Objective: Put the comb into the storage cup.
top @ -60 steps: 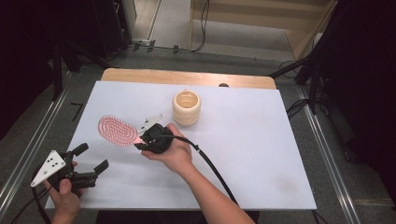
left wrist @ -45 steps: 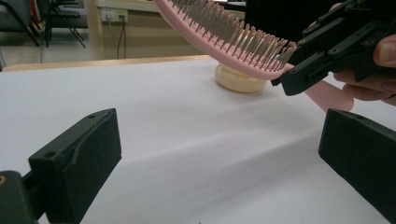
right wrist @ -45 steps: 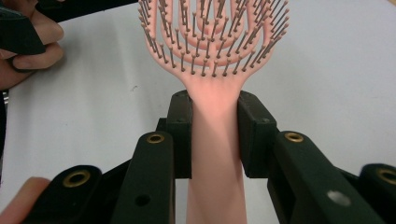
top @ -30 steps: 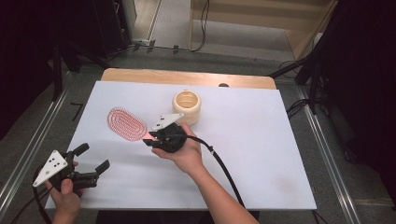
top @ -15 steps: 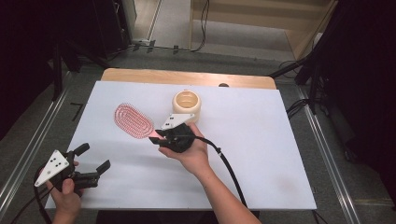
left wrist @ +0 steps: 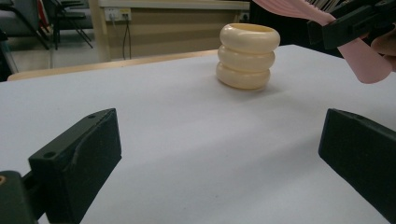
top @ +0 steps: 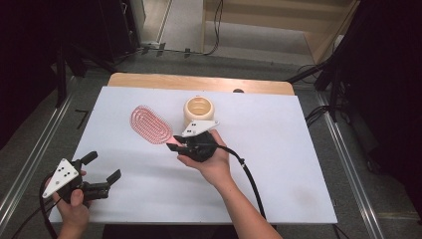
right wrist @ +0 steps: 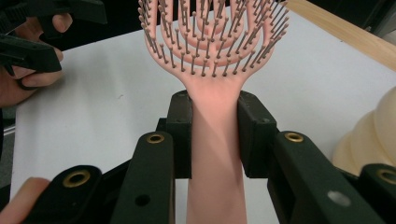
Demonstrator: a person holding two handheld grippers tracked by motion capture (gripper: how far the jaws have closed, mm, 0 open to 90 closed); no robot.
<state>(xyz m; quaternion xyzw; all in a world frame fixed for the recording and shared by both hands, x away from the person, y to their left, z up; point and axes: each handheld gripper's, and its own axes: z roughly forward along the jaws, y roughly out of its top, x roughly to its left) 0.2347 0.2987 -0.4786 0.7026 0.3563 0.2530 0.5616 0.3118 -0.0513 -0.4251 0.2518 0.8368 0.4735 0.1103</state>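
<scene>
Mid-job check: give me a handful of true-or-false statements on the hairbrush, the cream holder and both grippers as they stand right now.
1. The right gripper is shut on the pink hairbrush by its handle. True.
2. The hairbrush lies flat on the white table. False: it is held up off it.
3. The left gripper grips the cream ribbed holder. False: its jaws are open with nothing between them, well short of the holder.
4. The holder stands upright. True.
5. The brush bristles are inside the holder. False: the brush head is beside it.
</scene>
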